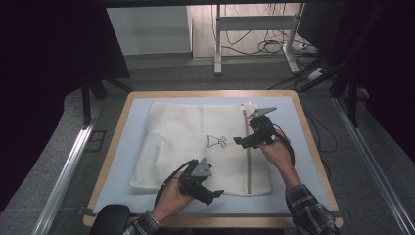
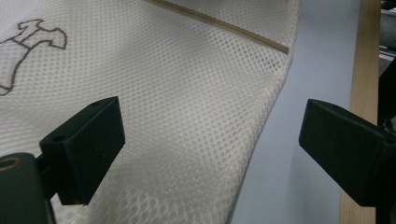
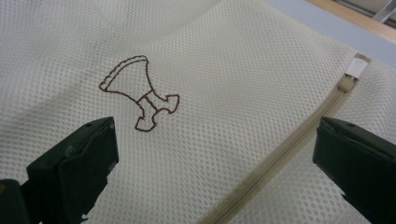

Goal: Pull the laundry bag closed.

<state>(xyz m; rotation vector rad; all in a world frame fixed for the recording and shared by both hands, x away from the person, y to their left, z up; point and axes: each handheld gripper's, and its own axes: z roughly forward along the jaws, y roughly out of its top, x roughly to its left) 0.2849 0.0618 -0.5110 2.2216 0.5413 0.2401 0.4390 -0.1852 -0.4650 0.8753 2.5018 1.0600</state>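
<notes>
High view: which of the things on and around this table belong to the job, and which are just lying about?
In the job:
- white mesh laundry bag with beige zipper and brown stitched dress outline
- left gripper, open
- right gripper, open

Lying about:
- pale blue table mat
- white desk legs and black cables on the floor

No words or numbers to read here; the one sign is a brown stitched outline figure (image 3: 140, 93) on the white mesh bag (image 1: 171, 147), near the bag's middle.
</notes>
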